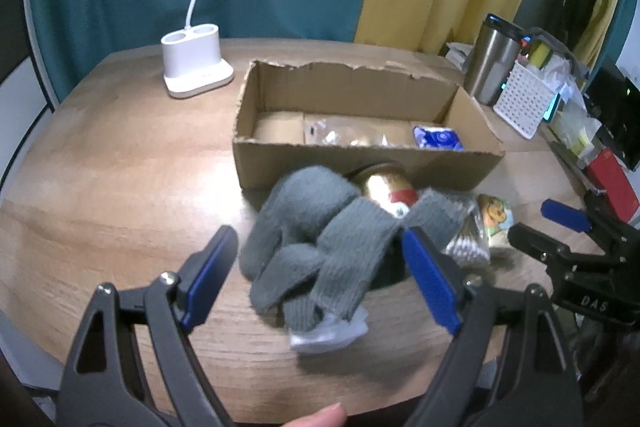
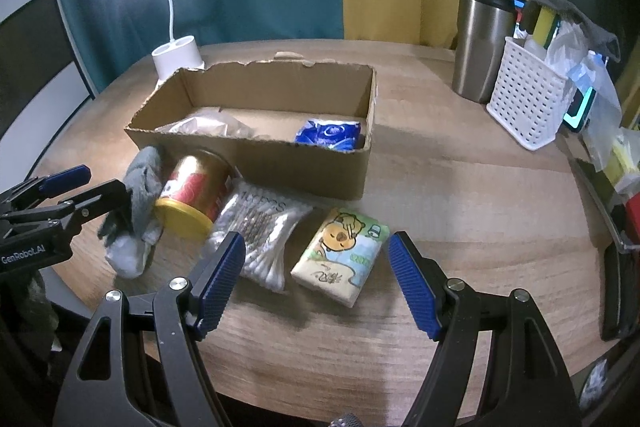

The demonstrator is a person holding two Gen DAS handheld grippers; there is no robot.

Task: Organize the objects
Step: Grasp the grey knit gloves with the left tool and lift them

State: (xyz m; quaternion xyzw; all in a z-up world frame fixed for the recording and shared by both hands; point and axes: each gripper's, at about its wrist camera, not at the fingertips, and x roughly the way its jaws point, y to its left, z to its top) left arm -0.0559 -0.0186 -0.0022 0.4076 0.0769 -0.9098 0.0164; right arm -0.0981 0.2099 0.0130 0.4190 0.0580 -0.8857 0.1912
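Note:
A grey knit glove (image 1: pixel 312 247) lies crumpled on the wooden table, low between the fingers of my open left gripper (image 1: pixel 320 233); the pads do not press it. Behind the glove lie a gold can (image 1: pixel 386 187) on its side and a bag of cotton swabs (image 2: pixel 260 235). A cartoon-printed tissue pack (image 2: pixel 340 259) lies flat just beyond my open right gripper (image 2: pixel 316 239), in line with the gap between its fingers and untouched. The open cardboard box (image 2: pixel 260 163) behind holds a blue packet (image 2: pixel 330 135) and a clear plastic bag (image 2: pixel 204 125). The left gripper (image 2: pixel 106 179) shows at the glove (image 2: pixel 144 195).
A white lamp base (image 1: pixel 196 63) stands at the back left of the round table. At the back right stand a steel tumbler (image 2: pixel 480 47) and a white perforated basket (image 2: pixel 528 99) stuffed with items. A red box (image 1: pixel 612 183) and dark flat objects crowd the right edge.

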